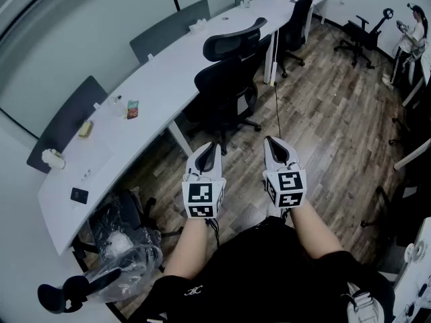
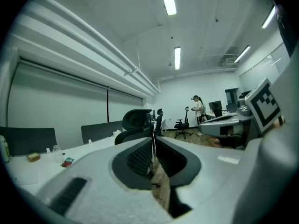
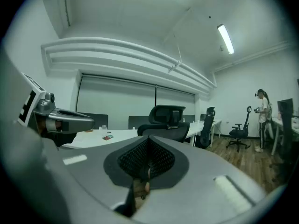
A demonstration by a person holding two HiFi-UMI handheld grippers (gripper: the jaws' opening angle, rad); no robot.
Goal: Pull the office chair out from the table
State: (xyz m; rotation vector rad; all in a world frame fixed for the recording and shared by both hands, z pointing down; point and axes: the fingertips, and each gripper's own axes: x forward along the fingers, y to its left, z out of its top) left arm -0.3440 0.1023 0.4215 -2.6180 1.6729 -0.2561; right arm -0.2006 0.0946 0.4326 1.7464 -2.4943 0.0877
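Observation:
A black mesh office chair (image 1: 227,79) stands tucked against the long white curved table (image 1: 158,89), its back towards me. Both grippers hover side by side over the wood floor, a good way short of the chair and touching nothing. My left gripper (image 1: 207,148) is shut and empty, and so is my right gripper (image 1: 278,143). In the left gripper view the chair (image 2: 136,123) rises just beyond the closed left gripper (image 2: 153,146). The right gripper view shows the chair (image 3: 167,119) straight ahead past the closed right gripper (image 3: 148,147).
A second black chair (image 1: 297,22) sits farther along the table and a third (image 1: 363,36) stands in the open at the back right, near a person (image 1: 414,29). A plastic-wrapped chair (image 1: 121,247) lies at lower left. Small items (image 1: 133,109) rest on the table. Grey partition panels (image 1: 170,29) line its far side.

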